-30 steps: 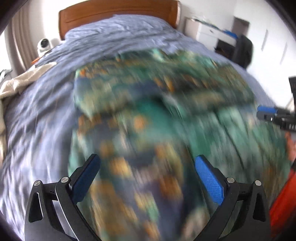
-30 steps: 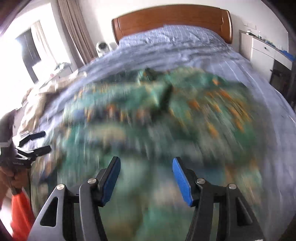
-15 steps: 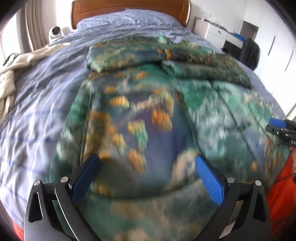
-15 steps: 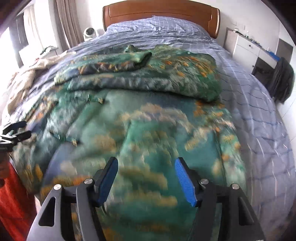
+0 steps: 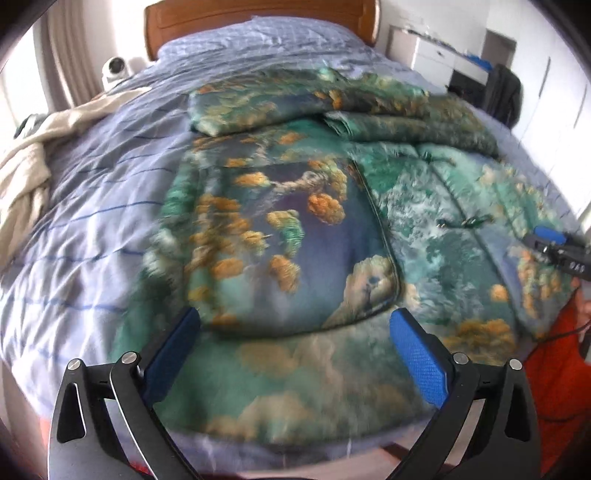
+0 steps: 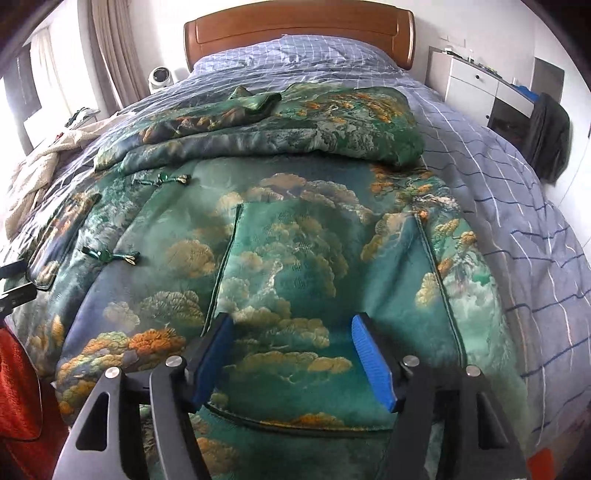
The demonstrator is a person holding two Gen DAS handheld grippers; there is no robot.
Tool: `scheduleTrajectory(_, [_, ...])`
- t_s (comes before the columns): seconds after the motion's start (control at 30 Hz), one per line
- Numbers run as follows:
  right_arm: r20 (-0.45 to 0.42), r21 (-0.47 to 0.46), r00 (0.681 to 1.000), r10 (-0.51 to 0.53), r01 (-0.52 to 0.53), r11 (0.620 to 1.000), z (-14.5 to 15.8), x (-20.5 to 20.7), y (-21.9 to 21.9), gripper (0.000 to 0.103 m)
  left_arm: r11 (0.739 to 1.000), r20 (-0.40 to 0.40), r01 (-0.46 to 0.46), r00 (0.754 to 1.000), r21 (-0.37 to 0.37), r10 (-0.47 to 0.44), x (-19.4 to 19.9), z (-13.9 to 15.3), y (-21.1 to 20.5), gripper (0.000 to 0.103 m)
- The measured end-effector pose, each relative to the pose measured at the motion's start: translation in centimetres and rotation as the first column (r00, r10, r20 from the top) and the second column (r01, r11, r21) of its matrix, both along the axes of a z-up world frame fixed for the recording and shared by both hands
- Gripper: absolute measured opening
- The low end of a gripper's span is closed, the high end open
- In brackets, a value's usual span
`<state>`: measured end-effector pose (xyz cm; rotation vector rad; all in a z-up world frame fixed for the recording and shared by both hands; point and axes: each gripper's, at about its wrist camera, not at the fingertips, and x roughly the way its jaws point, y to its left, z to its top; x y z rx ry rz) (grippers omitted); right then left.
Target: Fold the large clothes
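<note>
Green patterned jacket (image 6: 295, 236) lying on bed (image 6: 498, 147); left gripper (image 5: 293, 332) and right gripper (image 6: 291, 332) hovering over its hem, fingers released.

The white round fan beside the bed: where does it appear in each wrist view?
Left wrist view: the white fan is at upper left, left of the wooden headboard.
Right wrist view: the fan is at upper left, lower than the headboard's left end.
Shared landmark: the headboard.
</note>
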<state>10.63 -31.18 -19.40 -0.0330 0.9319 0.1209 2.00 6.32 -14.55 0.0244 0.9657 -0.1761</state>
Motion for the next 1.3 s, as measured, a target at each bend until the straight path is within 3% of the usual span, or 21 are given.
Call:
scheduleTrajectory(0.17, [0.026, 0.101, 0.999, -0.023, 0.021, 0.995, 2.5, -2.1, -2.2, 0.068, 0.992, 0.042, -0.115, 0.992, -0.053, 0.117, -1.5, 3.1, 4.6, 0.102])
scheduleTrajectory(0.3, [0.033, 0.123, 0.995, -0.096, 0.091, 0.988, 4.0, -3.7, -6.2, 0.068, 0.982, 0.014, -0.18, 0.983, -0.056, 0.181, -0.4, 2.5, 8.0, 0.102])
scheduleTrajectory(0.5, [-0.043, 0.107, 0.977, -0.207, 0.211, 0.972, 4.3, -4.4, -13.6, 0.068, 0.974, -0.121, -0.114, 0.988, -0.196, 0.091, 1.9, -1.0, 9.5, 0.102])
scheduleTrajectory(0.6, [-0.124, 0.2, 0.983, -0.138, 0.161, 0.966, 3.8, -4.0, -15.6, 0.068, 0.965, -0.164, -0.115, 0.983, -0.237, 0.077, 3.0, -2.7, 9.6, 0.102])
scheduleTrajectory(0.73, [-0.226, 0.304, 0.974, -0.035, 0.105, 0.947, 0.8, -2.6, -16.1, 0.07, 0.94, -0.197, -0.108, 0.979, -0.322, 0.045, 3.5, -3.6, 9.4, 0.102])
scheduleTrajectory(0.83, [-0.209, 0.41, 0.976, 0.066, 0.026, 0.912, 0.5, -2.3, -14.7, 0.07, 0.92, -0.216, -0.056, 0.976, -0.387, -0.032, 3.3, -3.5, 8.5, 0.102])
scheduleTrajectory(0.87, [-0.206, 0.436, 0.974, 0.097, 0.003, 0.9, 0.5, -2.2, -14.3, 0.07, 0.925, -0.219, -0.039, 0.975, -0.377, -0.048, 3.1, -3.5, 8.1, 0.102])
scheduleTrajectory(0.9, [-0.217, 0.444, 0.967, 0.134, -0.024, 0.896, 0.2, -2.1, -13.6, 0.07, 0.931, -0.22, -0.027, 0.974, -0.363, -0.057, 3.2, -3.6, 7.9, 0.102])
scheduleTrajectory(0.97, [-0.265, 0.353, 0.954, 0.138, -0.037, 0.935, -0.7, -1.6, -12.6, 0.067, 0.944, -0.233, -0.003, 0.969, -0.33, -0.078, 3.3, -3.8, 7.3, 0.102])
scheduleTrajectory(1.03, [-0.287, 0.353, 0.948, 0.138, -0.03, 0.935, -1.1, -1.2, -12.6, 0.068, 0.954, -0.249, 0.0, 0.965, -0.299, -0.078, 3.3, -3.5, 6.8, 0.1])
scheduleTrajectory(1.1, [-0.294, 0.367, 0.947, 0.129, -0.012, 0.93, -0.8, -1.0, -12.5, 0.066, 0.977, -0.273, 0.004, 0.96, -0.215, -0.064, 3.4, -3.3, 5.9, 0.081])
scheduleTrajectory(1.17, [-0.268, 0.398, 0.954, 0.137, -0.02, 0.917, -0.1, -1.2, -12.1, 0.039, 0.987, -0.29, 0.026, 0.954, -0.156, -0.071, 3.2, -2.6, 4.8, 0.032])
scheduleTrajectory(1.23, [-0.251, 0.392, 0.959, 0.129, -0.021, 0.92, 0.6, -1.3, -11.7, 0.025, 0.985, -0.293, 0.013, 0.954, -0.174, -0.065, 3.1, -1.5, 4.6, 0.015])
scheduleTrajectory(1.3, [-0.243, 0.427, 0.964, 0.11, 0.005, 0.904, 1.3, -1.1, -12.0, 0.016, 0.975, -0.283, -0.021, 0.958, -0.223, -0.044, 3.1, 0.1, 5.1, 0.01])
